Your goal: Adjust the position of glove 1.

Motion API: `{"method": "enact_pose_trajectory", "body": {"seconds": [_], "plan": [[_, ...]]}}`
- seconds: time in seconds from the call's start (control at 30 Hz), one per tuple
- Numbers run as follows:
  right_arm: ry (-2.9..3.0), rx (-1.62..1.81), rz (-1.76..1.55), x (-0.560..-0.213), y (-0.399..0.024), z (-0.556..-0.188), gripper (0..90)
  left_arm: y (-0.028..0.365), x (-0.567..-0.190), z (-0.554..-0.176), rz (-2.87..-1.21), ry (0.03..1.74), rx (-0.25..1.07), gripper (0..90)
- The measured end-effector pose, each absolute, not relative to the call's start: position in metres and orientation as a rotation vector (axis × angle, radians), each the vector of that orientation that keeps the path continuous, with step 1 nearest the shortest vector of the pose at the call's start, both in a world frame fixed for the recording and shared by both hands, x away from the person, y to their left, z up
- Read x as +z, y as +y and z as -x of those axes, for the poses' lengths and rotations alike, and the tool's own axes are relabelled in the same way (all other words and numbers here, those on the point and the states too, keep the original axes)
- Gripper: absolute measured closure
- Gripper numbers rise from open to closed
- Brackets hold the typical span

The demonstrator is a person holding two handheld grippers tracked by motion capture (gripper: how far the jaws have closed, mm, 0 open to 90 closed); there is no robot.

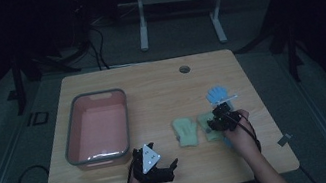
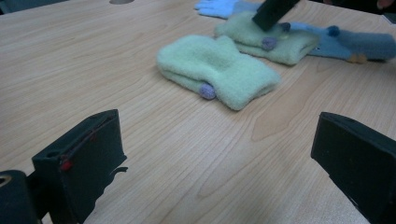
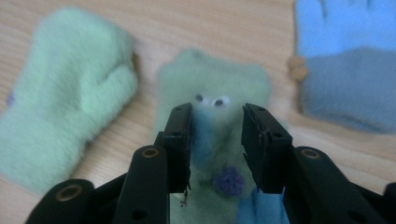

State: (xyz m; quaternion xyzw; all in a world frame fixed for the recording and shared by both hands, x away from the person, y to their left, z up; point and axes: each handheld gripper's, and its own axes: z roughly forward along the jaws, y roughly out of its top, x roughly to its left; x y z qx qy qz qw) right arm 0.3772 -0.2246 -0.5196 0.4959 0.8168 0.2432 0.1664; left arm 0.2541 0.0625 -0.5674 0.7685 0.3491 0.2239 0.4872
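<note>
Two hand-held black grippers, the left gripper [image 1: 156, 166] topped by a grey three-cornered plate with dark dots, the right gripper [image 3: 216, 140] showing brass-ringed screw holes along blocky jaws, each trailing a black cable.

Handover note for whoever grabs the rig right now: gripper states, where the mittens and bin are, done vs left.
Left gripper: open, holds nothing, low over the table's near edge in front of the pink bin.
Right gripper: jaws part open, straddling the middle green mitten; whether the pads press it is unclear.
Things: second green mitten lies flat to its left, blue glove behind, a blue-grey mitten beside it.
Done: no mitten shows in the bin.
Left: probably move the mittens and glove into the bin.
</note>
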Motion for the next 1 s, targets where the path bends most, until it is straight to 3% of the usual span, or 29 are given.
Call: {"method": "enact_pose_trajectory", "body": {"seconds": [0.23,0.37,0.63,0.83,1.0], "plan": [[2.320,0.685,-1.422,-0.534,-0.224,-0.376,67.0,0.062,-0.567,-0.254,-1.873,0.849,0.546,2.7],[2.301,0.698,-1.411,-0.534,-0.222,-0.374,82.3,0.063,-0.567,-0.254,-1.873,0.850,0.544,2.7],[2.267,0.743,-1.427,-0.515,-0.220,-0.370,84.2,0.062,-0.567,-0.254,-1.876,0.847,0.543,2.7],[2.255,0.868,-1.366,-0.474,-0.208,-0.360,84.2,0.062,-0.567,-0.254,-1.874,0.846,0.545,2.7],[2.251,0.907,-1.378,-0.460,-0.193,-0.355,84.2,0.062,-0.567,-0.254,-1.876,0.848,0.549,2.7]]}}
